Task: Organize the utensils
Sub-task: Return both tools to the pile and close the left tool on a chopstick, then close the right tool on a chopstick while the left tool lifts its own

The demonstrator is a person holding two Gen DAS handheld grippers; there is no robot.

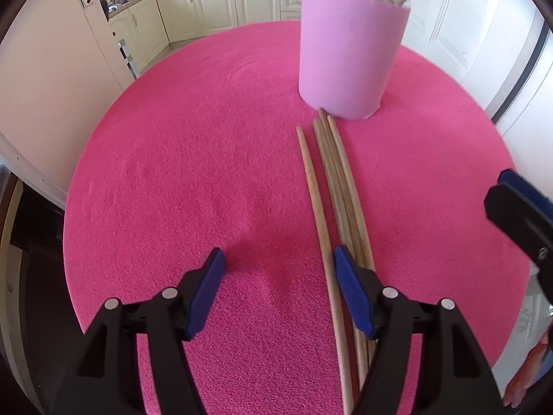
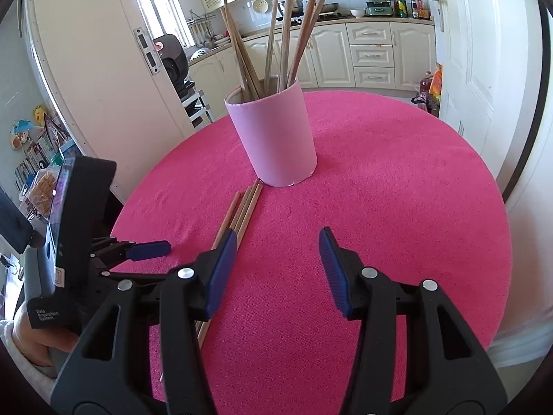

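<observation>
Several wooden chopsticks (image 1: 331, 180) lie side by side on the pink round tablecloth (image 1: 193, 159), their far tips at the foot of a pale pink cup (image 1: 349, 55). The cup (image 2: 276, 138) stands upright and holds several more chopsticks (image 2: 287, 34). My left gripper (image 1: 278, 261) is open low over the cloth. The leftmost chopstick runs between its jaws close to the right pad (image 1: 349, 283), and the others pass under or beside that finger. My right gripper (image 2: 276, 242) is open over bare cloth, with the lying chopsticks (image 2: 247, 204) behind its left finger.
The right gripper's finger (image 1: 515, 204) shows at the right edge of the left wrist view. A left gripper finger (image 2: 150, 249), its camera unit (image 2: 79, 207) and a hand (image 2: 38, 342) fill the lower left of the right wrist view. Kitchen cabinets (image 2: 369, 55) and a white door (image 2: 477, 69) stand beyond the table.
</observation>
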